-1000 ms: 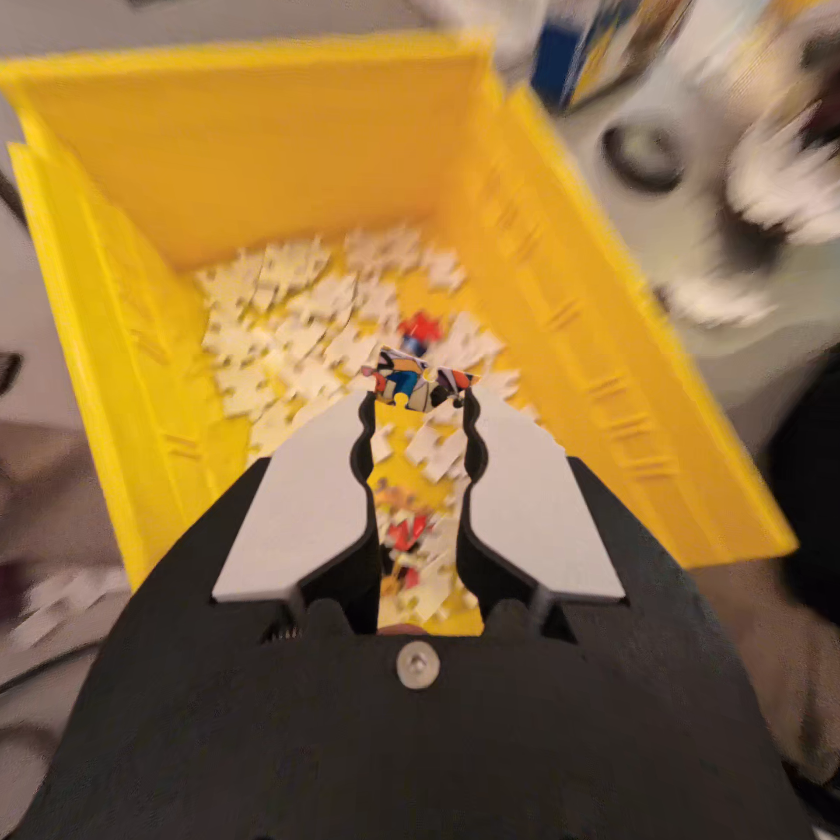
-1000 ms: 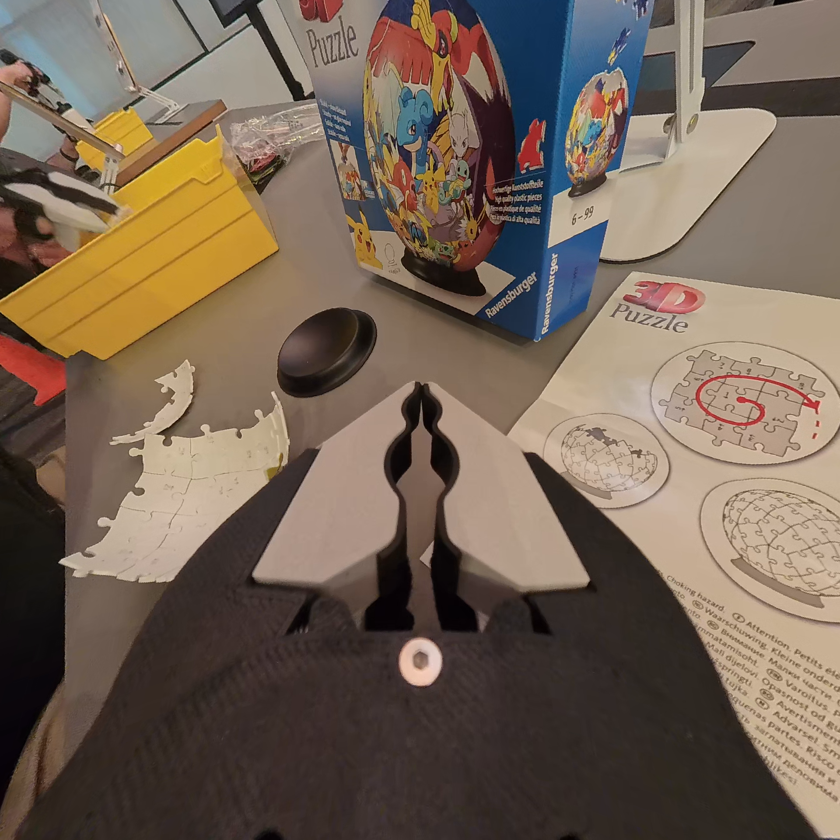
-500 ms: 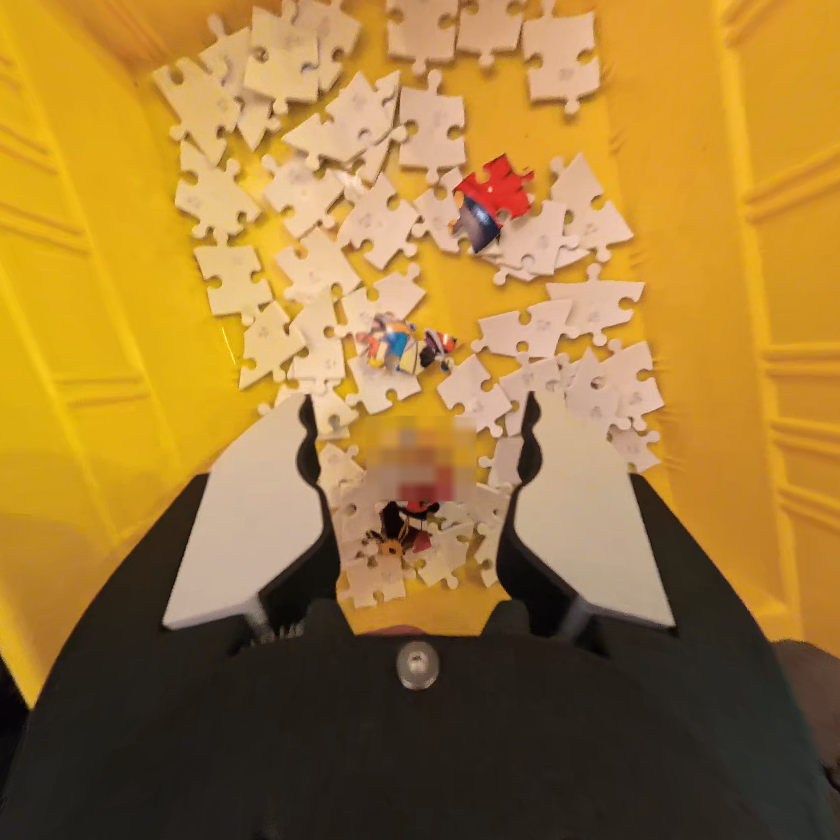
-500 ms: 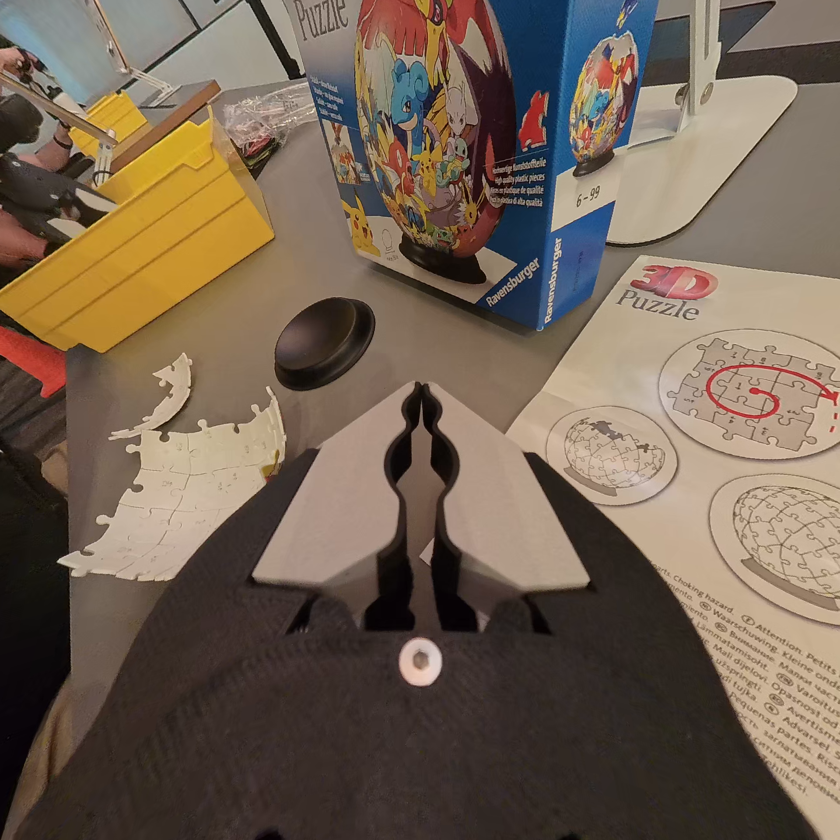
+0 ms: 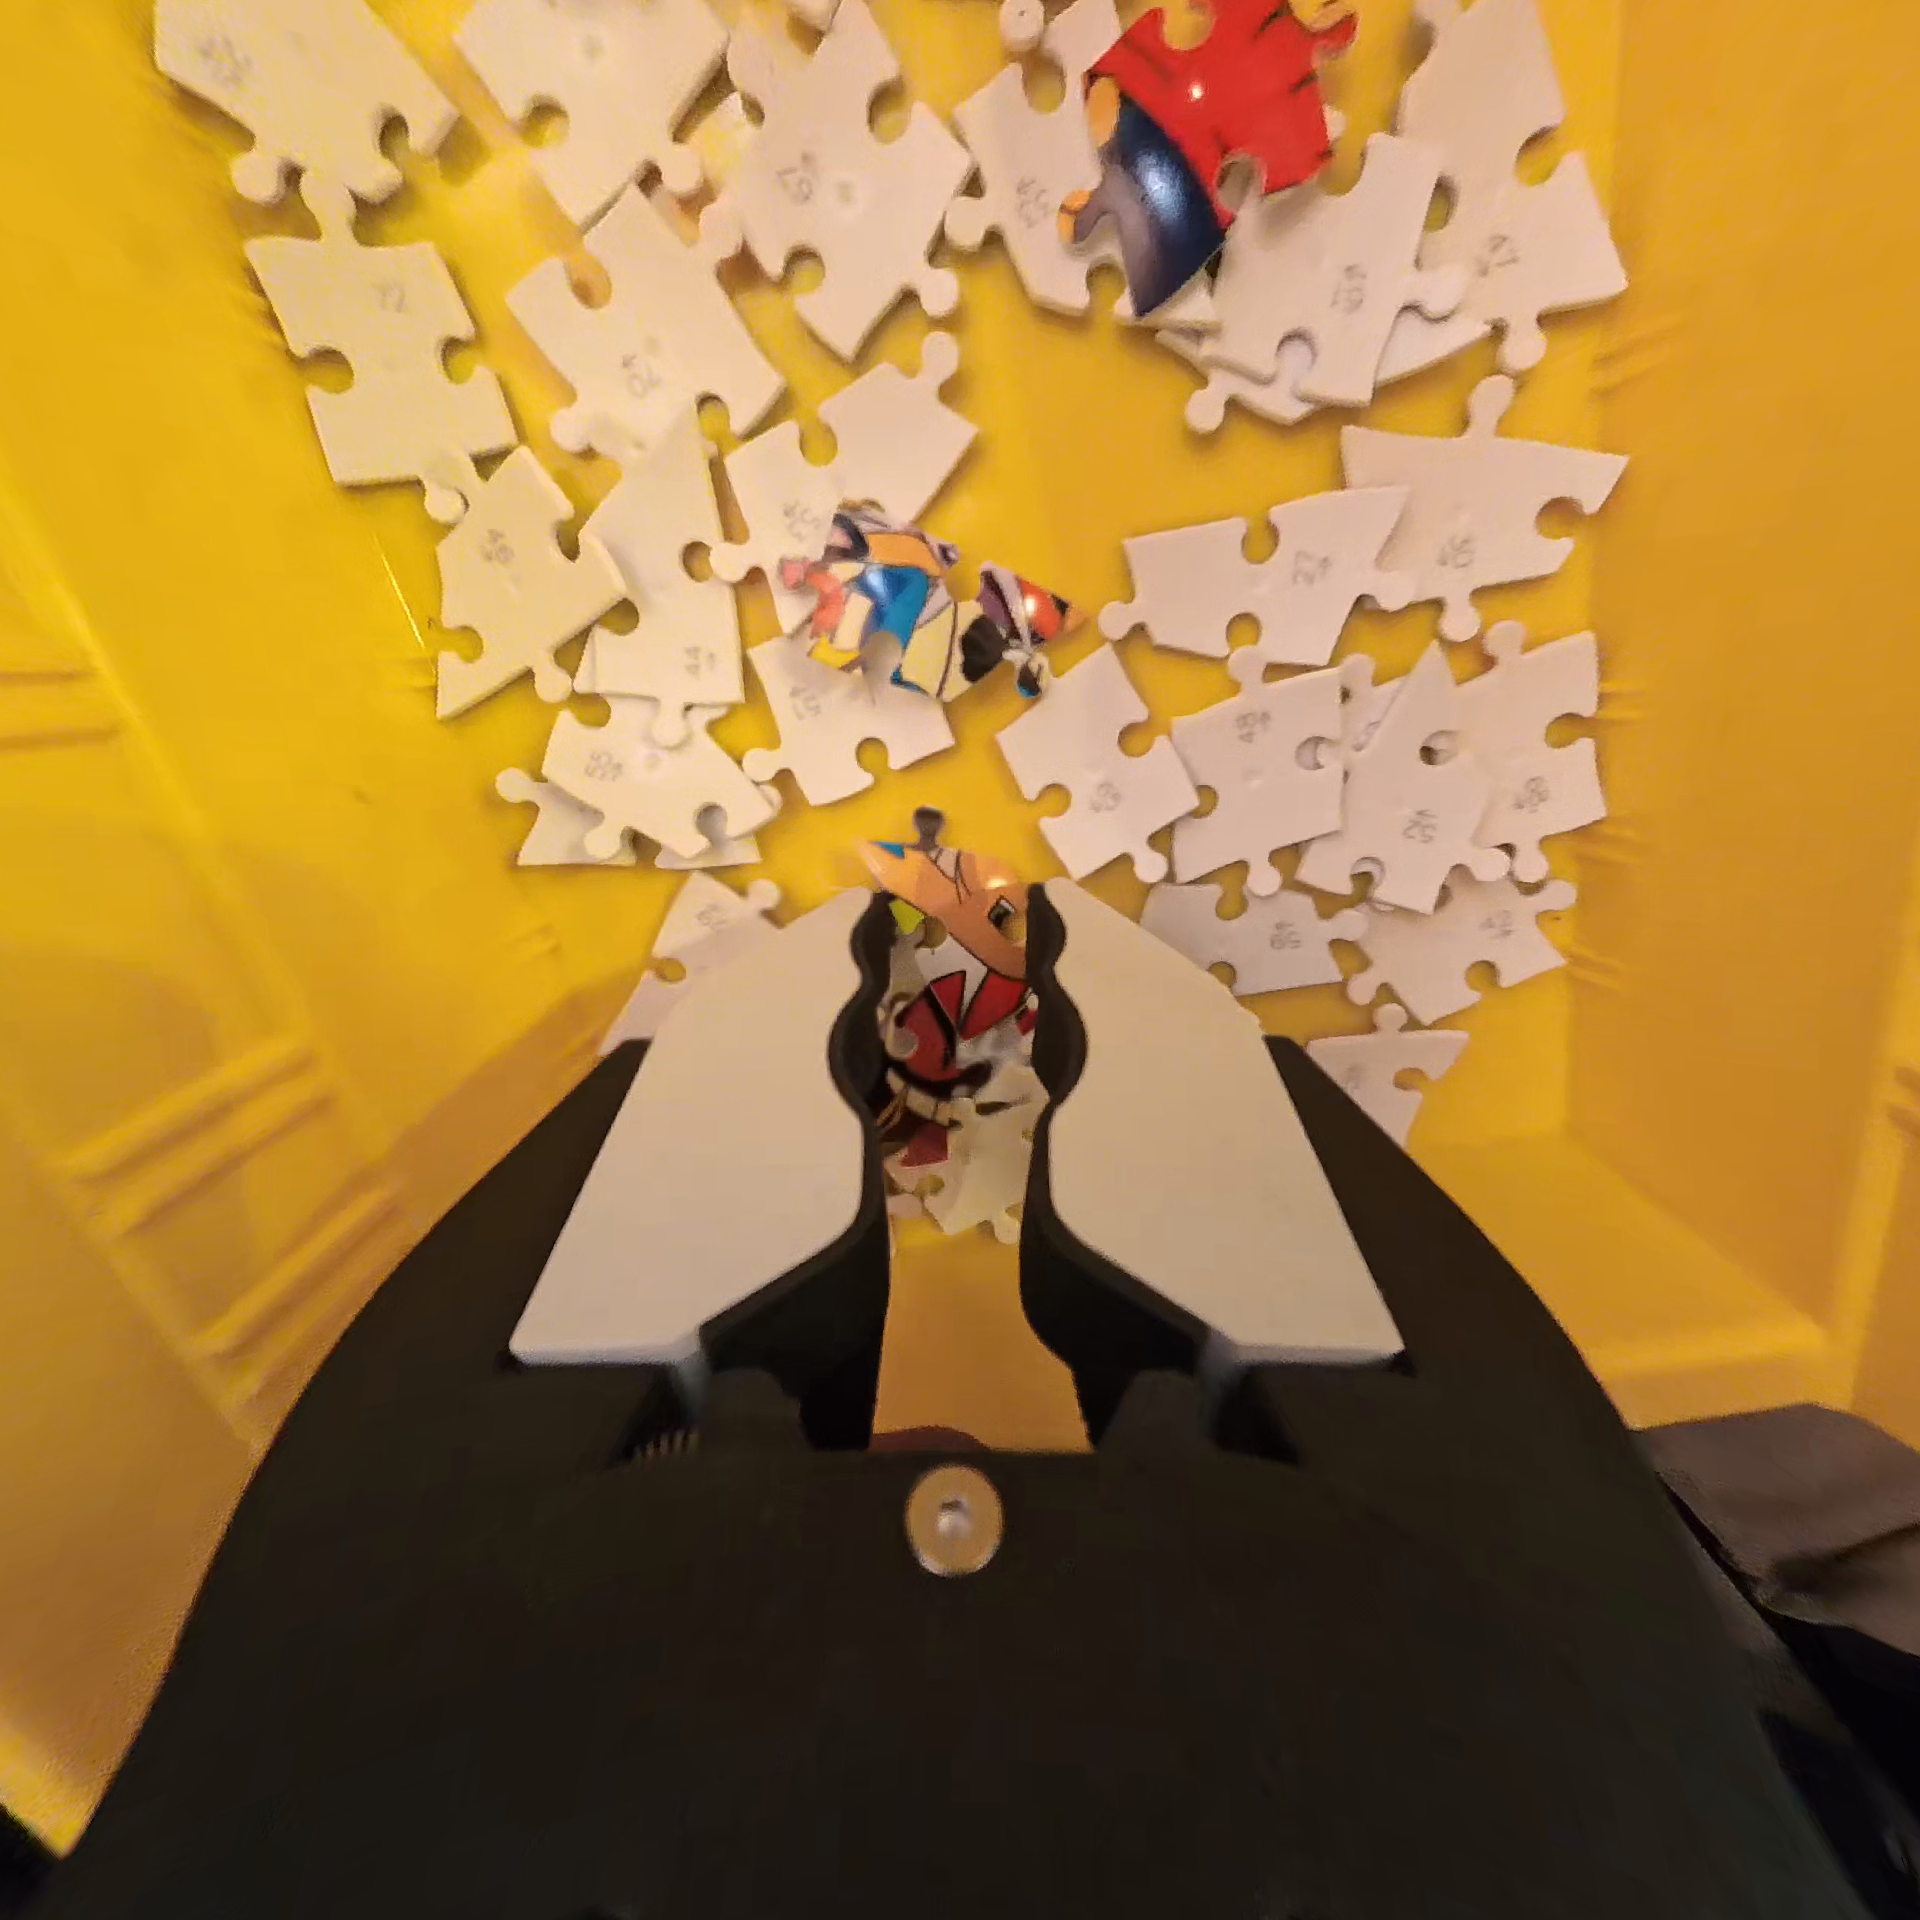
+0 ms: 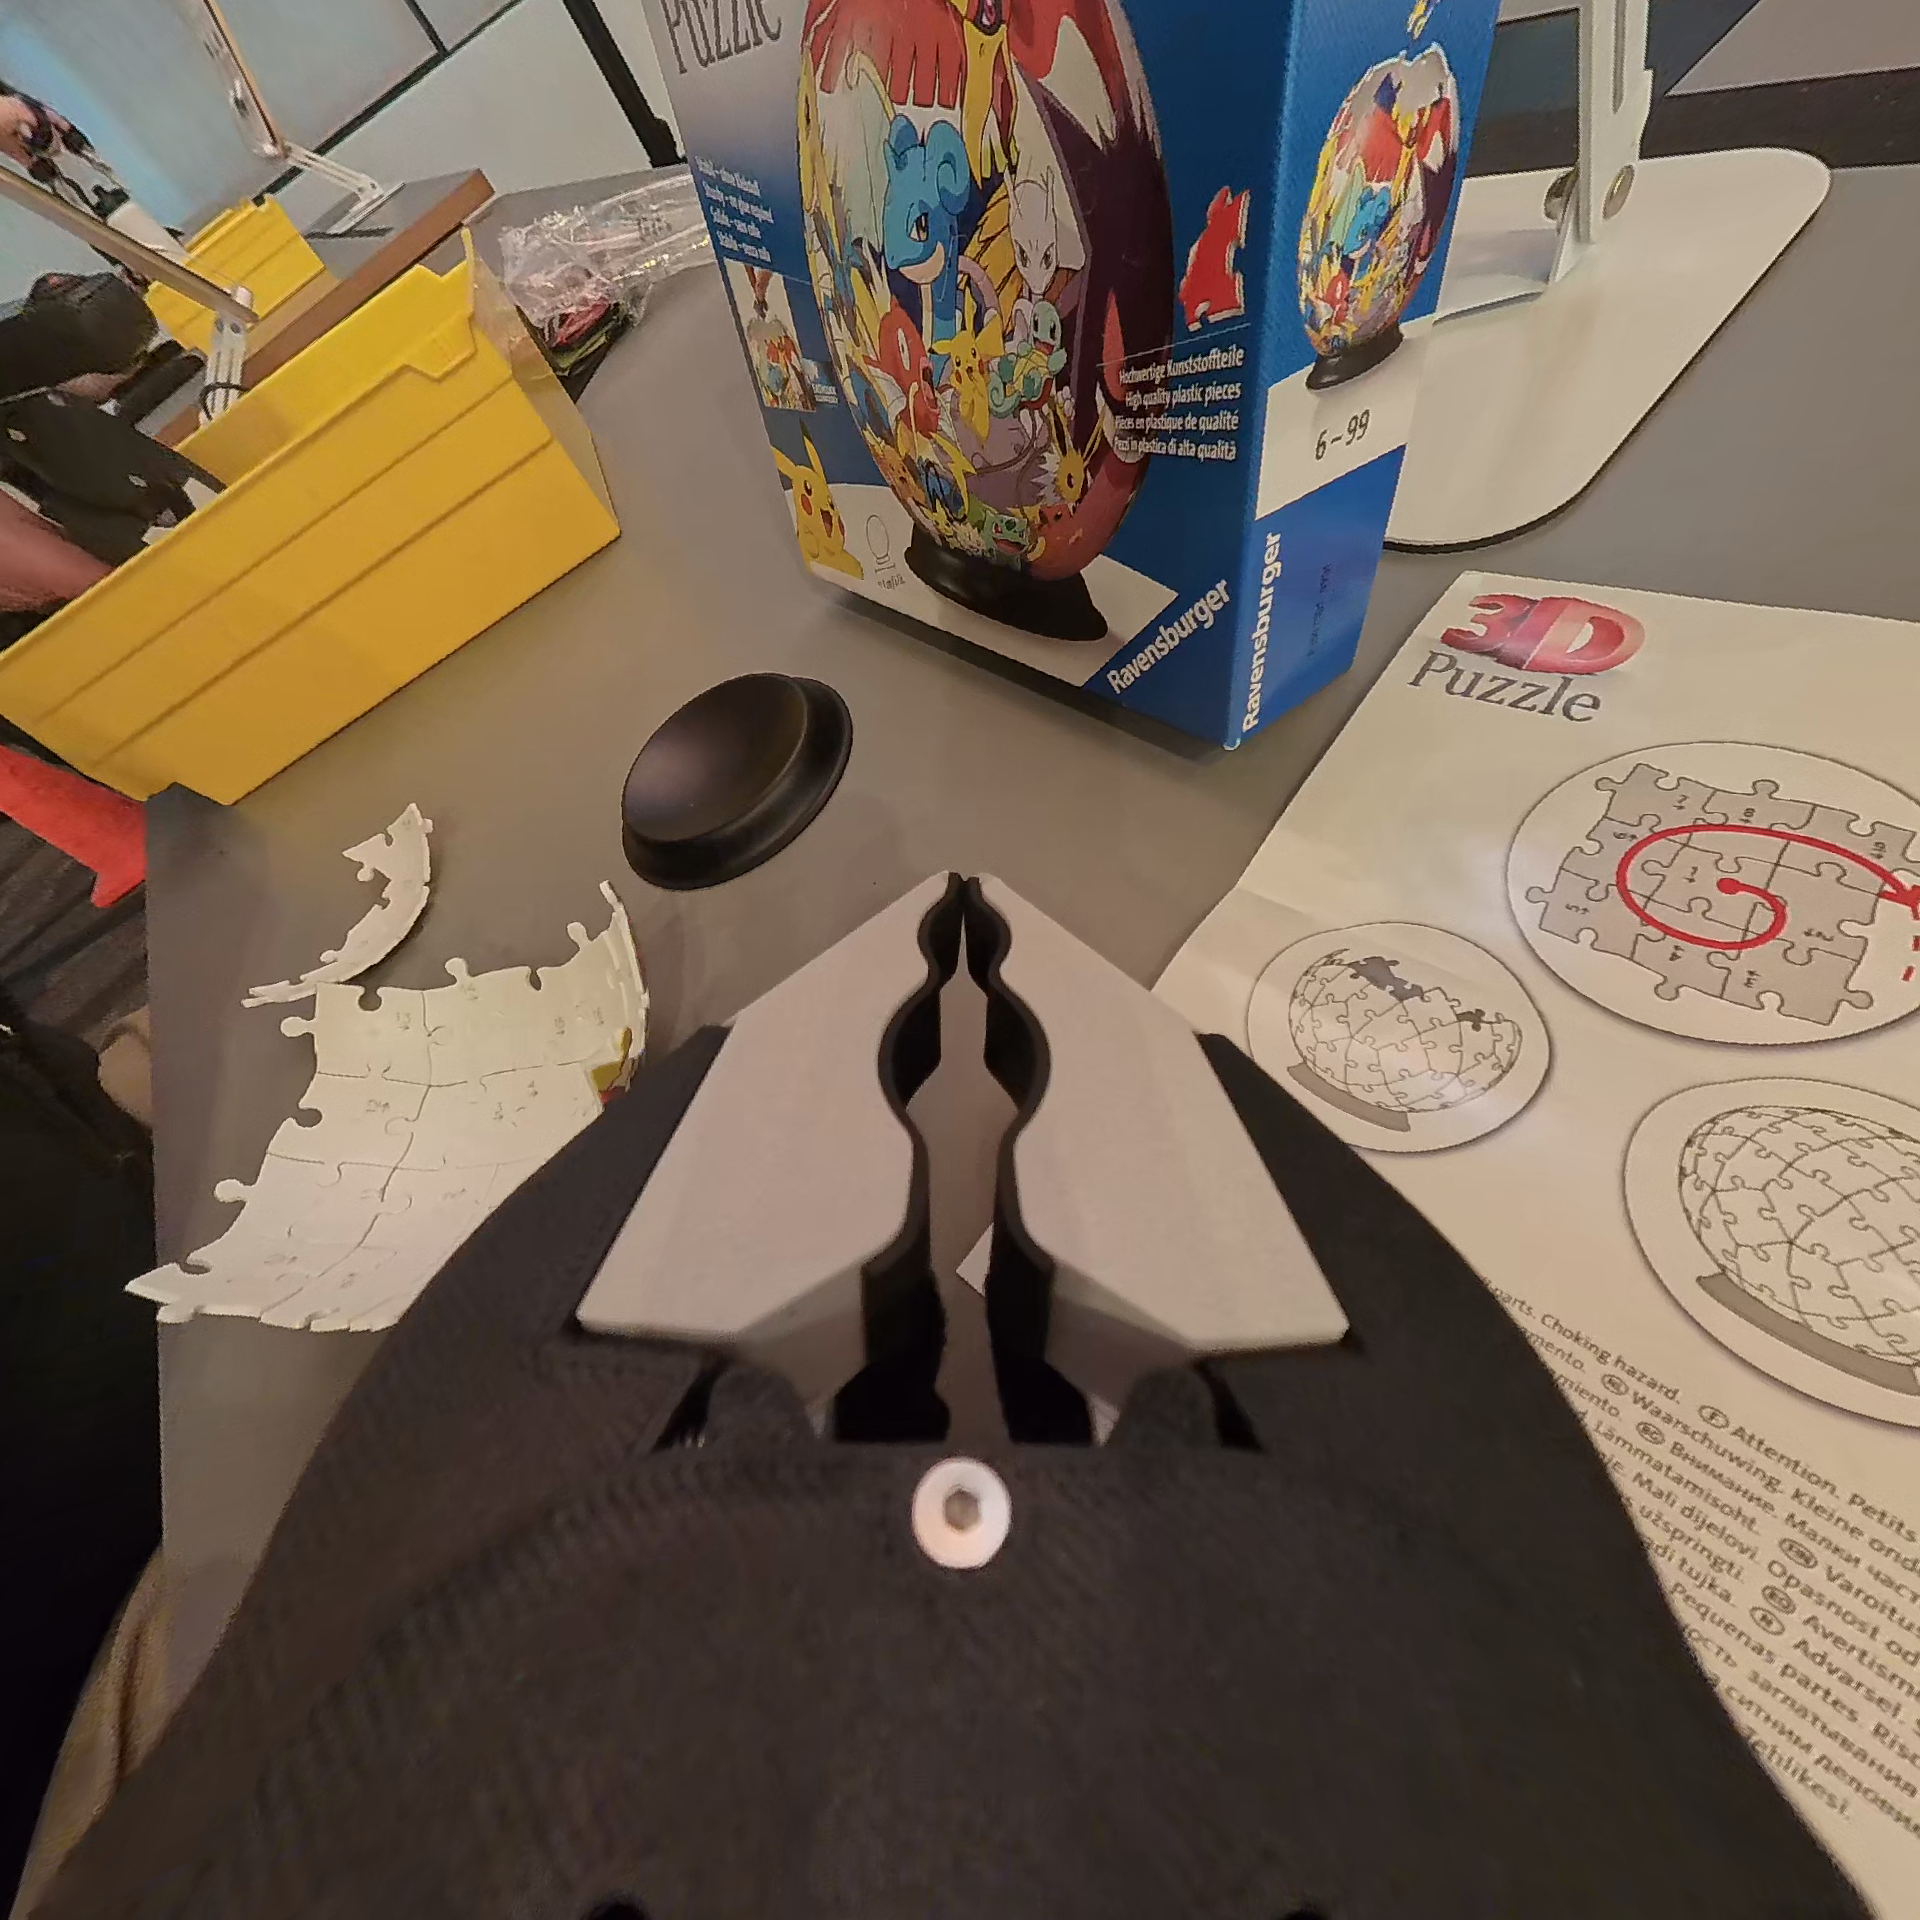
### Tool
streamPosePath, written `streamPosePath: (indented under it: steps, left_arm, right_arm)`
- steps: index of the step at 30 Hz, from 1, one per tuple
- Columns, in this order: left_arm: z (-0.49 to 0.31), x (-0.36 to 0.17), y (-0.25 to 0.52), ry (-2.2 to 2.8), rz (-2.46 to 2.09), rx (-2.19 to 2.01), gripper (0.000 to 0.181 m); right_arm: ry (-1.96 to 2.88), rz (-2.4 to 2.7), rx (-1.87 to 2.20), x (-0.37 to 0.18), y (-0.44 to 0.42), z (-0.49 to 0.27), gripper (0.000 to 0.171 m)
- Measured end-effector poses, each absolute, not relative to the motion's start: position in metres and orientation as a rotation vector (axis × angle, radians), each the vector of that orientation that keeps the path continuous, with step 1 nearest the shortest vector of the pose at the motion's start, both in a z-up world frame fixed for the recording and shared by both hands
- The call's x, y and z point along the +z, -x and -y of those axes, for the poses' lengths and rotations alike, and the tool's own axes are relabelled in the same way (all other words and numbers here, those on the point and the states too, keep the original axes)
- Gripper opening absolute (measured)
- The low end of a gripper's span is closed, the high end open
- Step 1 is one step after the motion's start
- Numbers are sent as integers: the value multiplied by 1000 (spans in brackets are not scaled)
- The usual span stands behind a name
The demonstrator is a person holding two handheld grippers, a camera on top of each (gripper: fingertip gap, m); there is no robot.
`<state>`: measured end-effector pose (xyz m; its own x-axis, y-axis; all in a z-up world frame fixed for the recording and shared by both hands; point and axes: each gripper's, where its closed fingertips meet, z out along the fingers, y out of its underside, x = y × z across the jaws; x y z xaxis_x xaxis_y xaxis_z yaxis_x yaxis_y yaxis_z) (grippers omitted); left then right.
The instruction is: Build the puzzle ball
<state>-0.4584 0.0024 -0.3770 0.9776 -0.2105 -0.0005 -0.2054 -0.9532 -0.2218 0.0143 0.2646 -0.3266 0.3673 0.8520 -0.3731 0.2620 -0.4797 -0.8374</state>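
Observation:
In the left wrist view my left gripper (image 5: 956, 912) is down inside the yellow bin (image 5: 208, 935). Its jaws are closed on an orange printed puzzle piece (image 5: 951, 883) at the tips. Several white face-down pieces (image 5: 644, 353) cover the bin floor, with a multicoloured piece (image 5: 914, 613) and a red one (image 5: 1205, 114) face up. In the right wrist view my right gripper (image 6: 956, 894) is shut and empty above the grey table (image 6: 499, 748). A partly joined curved white section (image 6: 416, 1122) lies to its left, with a smaller curved strip (image 6: 364, 914) behind it.
A black round stand (image 6: 738, 779) sits ahead of the right gripper. The blue puzzle box (image 6: 1039, 364) stands behind it. An instruction sheet (image 6: 1558, 935) lies at the right, a white stand base (image 6: 1621, 312) at the far right. The yellow bin (image 6: 312, 499) sits at the table's left. There is about 55 centimeters between the tips of the two grippers. The partly joined curved white section (image 6: 416, 1122) lies around 15 centimeters away from my right fingertips.
The left gripper dropped the multicoloured piece into the bin, went down and closed on an orange piece. The right gripper stayed shut and barely moved.

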Motion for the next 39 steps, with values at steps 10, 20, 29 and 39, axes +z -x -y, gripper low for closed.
streamPosePath:
  steps: [10,20,29,39]
  left_arm:
    - [-13,-368,446,2748,-273,-161,24]
    - [-51,-283,422,2142,-189,-602,24]
    - [-19,-182,426,1372,-162,-1137,24]
    - [-3,-163,429,1225,-191,-1205,24]
  right_arm:
    - [1949,963,1089,-328,-14,-265,0]
    - [1955,965,1087,-329,-14,-265,0]
    - [1951,961,1099,-328,-14,-265,0]
    - [1946,959,1109,-327,-14,-264,0]
